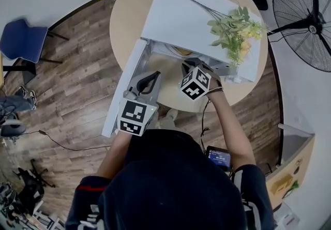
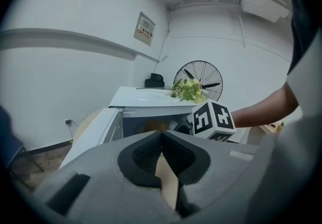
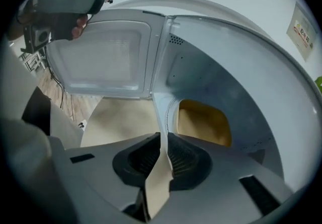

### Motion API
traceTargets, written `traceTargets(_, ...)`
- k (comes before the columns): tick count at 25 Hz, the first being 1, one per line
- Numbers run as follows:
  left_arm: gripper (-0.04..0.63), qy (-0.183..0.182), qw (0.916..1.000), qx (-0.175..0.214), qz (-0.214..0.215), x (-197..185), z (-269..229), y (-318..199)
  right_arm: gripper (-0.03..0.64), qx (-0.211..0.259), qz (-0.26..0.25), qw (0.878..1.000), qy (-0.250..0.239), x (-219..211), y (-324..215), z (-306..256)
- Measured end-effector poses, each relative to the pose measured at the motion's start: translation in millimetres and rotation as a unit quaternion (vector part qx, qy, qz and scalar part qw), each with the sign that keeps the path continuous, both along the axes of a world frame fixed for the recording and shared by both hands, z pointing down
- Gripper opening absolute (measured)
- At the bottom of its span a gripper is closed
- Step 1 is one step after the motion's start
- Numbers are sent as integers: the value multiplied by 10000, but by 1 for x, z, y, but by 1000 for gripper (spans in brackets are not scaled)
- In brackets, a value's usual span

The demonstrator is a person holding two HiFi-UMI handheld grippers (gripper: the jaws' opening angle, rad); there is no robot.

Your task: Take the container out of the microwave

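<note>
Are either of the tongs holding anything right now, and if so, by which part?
Nothing is held. The left tongs and right tongs are both shut and empty; the yellow container sits inside the microwave, untouched.

Office-like room: blue chair [image 1: 23, 40], floor fan [image 1: 305, 14], trailing cables [image 1: 62, 143]

The microwave [image 1: 191, 17] has its door [image 3: 100, 52] swung wide to the left, so the cavity mouth is open from the front, with bare table [image 1: 170, 97] before it. The left gripper [image 1: 150, 76] sits just beside the door's inner face, narrowing that side. The right gripper [image 3: 163, 140] is at the mouth. Inside, only the yellow container [image 3: 204, 122] fills the floor, close to the left wall. Flowers [image 1: 235, 30] on top reach the front right edge.
</note>
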State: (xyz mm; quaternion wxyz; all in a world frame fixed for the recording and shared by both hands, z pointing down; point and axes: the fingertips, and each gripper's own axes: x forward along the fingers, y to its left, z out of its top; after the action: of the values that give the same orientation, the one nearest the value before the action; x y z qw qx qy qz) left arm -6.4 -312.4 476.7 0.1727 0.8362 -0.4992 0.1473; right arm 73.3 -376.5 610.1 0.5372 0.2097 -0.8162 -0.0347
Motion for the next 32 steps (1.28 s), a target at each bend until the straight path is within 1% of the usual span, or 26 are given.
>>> traceTargets(2, 15, -14, 10000, -19, 70, 2, 3, -1, 22, 78, -48, 9999, 104, -2, -7, 4)
traceTargets(4, 15, -10, 9999, -44, 122, 5, 5, -3, 73, 130, -74, 9997, 190, -3, -13, 9)
traceTargets(5, 15, -2, 9999, -53, 140, 6, 6, -3, 81, 162, -80, 9996, 222, -4, -16, 11)
traceTargets(8, 14, 15, 9998, -71, 179, 7, 7, -4, 86, 366, -78, 9988, 315, -6, -26, 17)
traceTargets(10, 14, 14, 9998, -90, 198, 7, 9, -2, 101, 534, -85, 9976, 428, -6, -32, 22)
traceTargets(15, 14, 64, 9997, -147, 180, 7, 11, 4, 129, 773, -299, 9938, 744, -6, -37, 35)
traceTargets(18, 15, 104, 9996, -189, 154, 6, 13, 7, 129, 810, -369, 9923, 860, -6, -39, 42)
traceTargets(20, 15, 127, 9996, -217, 132, 4, 14, 9, 126, 957, -485, 9892, 1000, -6, -40, 43)
traceTargets(22, 15, 144, 9996, -242, 88, 3, 13, 11, 103, 1080, -621, 9858, 1121, -8, -40, 42)
traceTargets(28, 15, 159, 9996, -225, 8, -1, 12, 13, 59, 1125, -645, 9851, 1127, -9, -37, 39)
traceTargets(32, 15, 194, 9996, -208, -52, -1, 10, 12, 54, 1142, -653, 9846, 1152, -5, -36, 38)
